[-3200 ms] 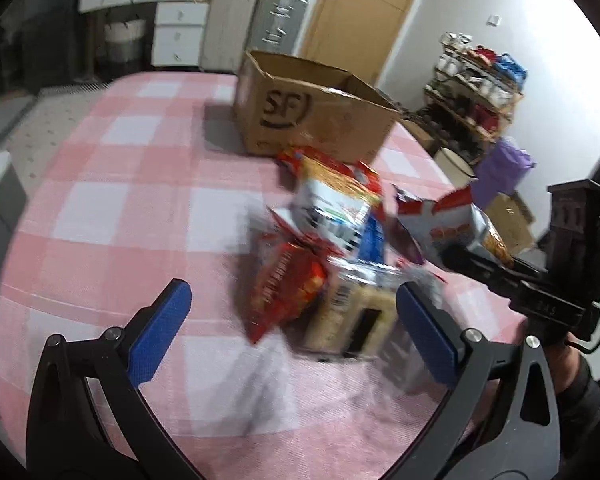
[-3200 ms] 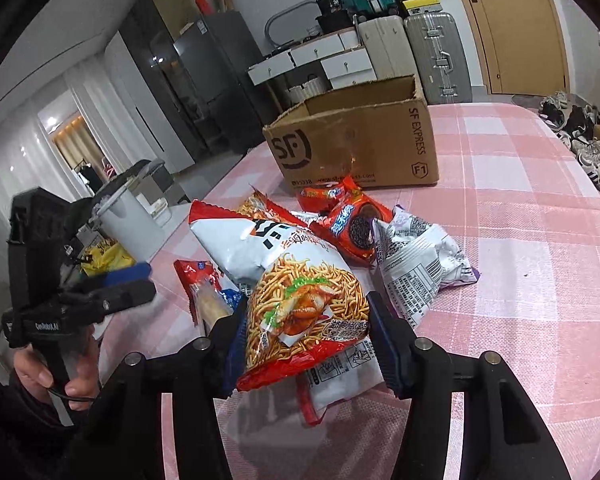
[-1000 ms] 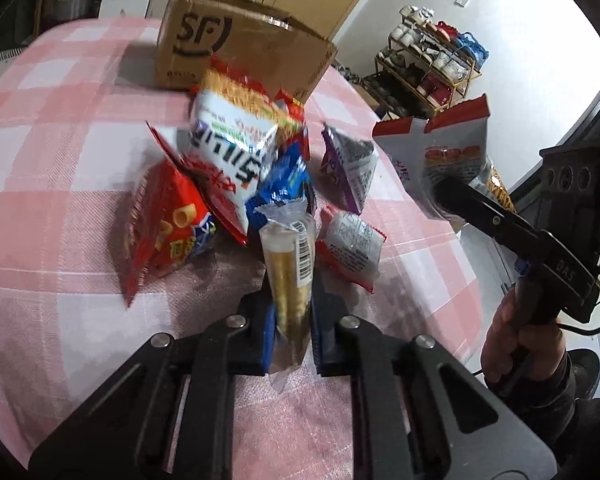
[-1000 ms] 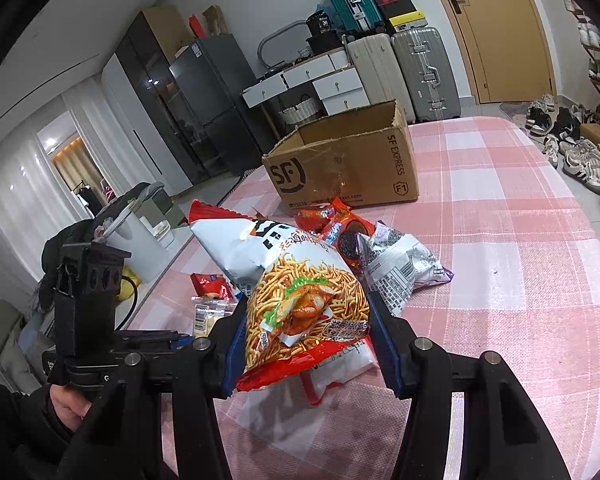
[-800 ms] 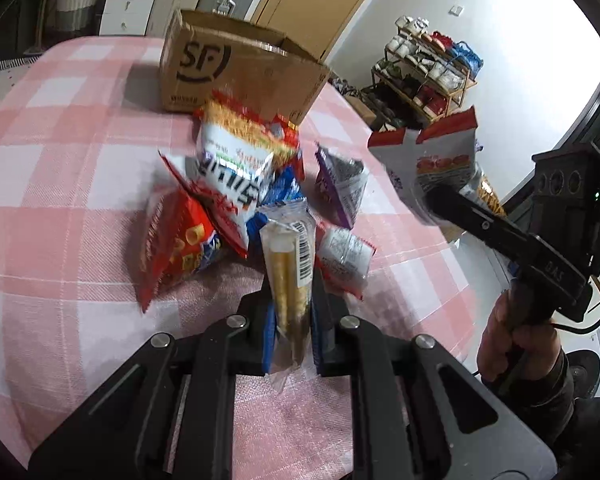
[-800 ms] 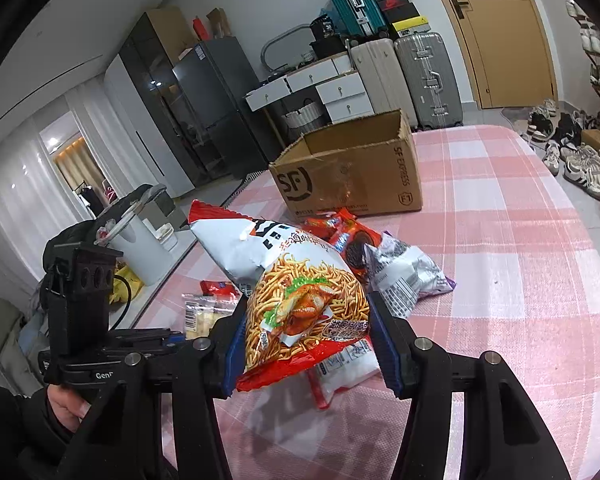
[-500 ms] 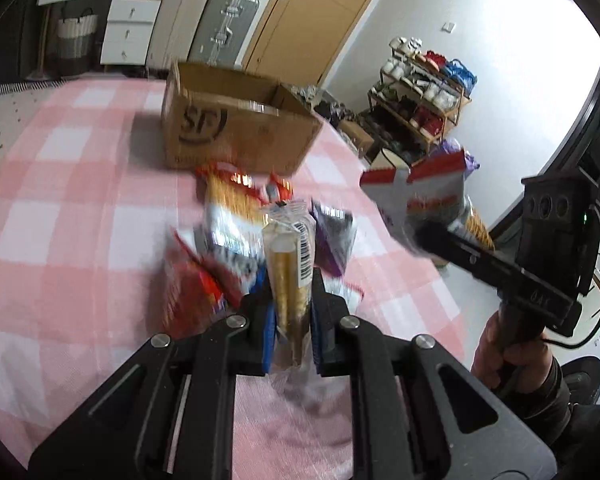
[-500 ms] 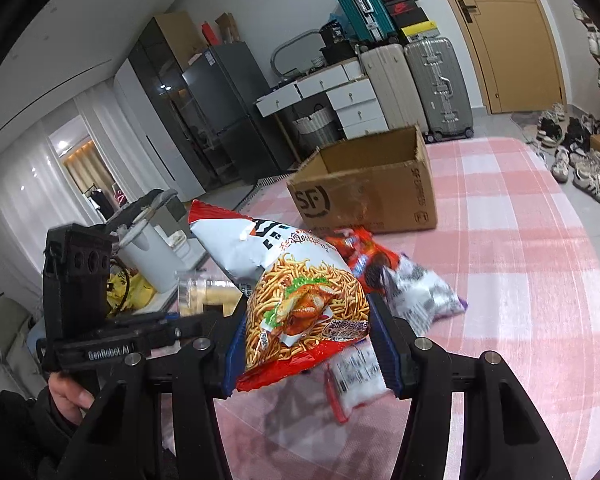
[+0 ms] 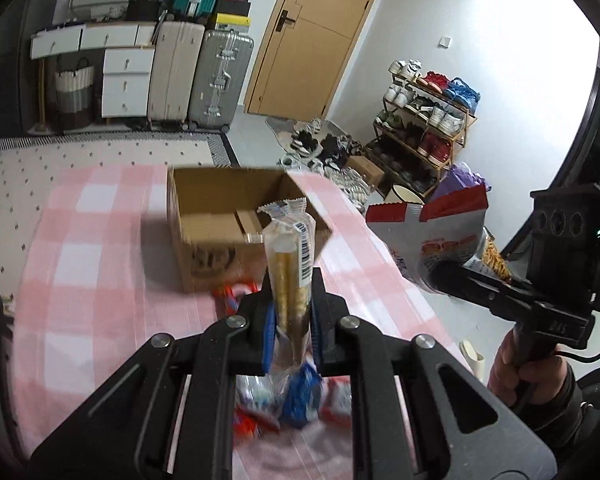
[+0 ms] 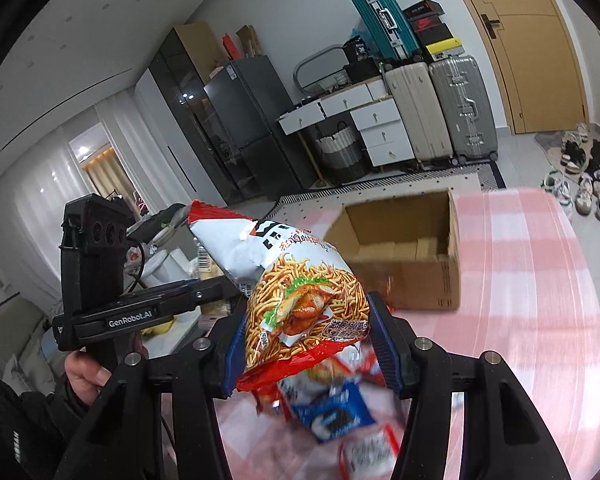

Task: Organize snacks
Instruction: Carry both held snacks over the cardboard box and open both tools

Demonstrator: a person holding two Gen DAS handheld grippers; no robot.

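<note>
So from my end, taking the cardboard box point(image 9: 240, 224) as the anchor and going left to right: left of the box there's just bare pink-checked bench point(image 9: 84, 264). The box sits on the bench with its flaps open, and I can see down onto its cardboard floor flaps; no snack visible inside from either camera, though part of the inside is hidden behind what I'm holding.

Right in front of the box in the left wrist view is my left hand-held gripper point(image 9: 290, 332), pinched down nearly all the way on a slim clear packet of biscuit sticks point(image 9: 290, 264). The packet stands upright between the blue pads, long axis running straight up, crimped end on top, barcode strip down its right side. It's held up in the air with its top overlapping the box opening in the picture. Below it, nearer to me than the box, a blurry heap of loose snack packs point(image 9: 300, 396) lies on the bench.

To the right of the box, my right hand-held gripper point(image 10: 312, 344) is partly open and squeezing a puffy bag of noodle snacks point(image 10: 300, 292) by its lower half. That bag leans: its long axis tilts up and toward the left, red sealed edge at the bottom, white end on top. It's also off the bench, in front of the box and above a blue cookie pack point(image 10: 332, 416).
</note>
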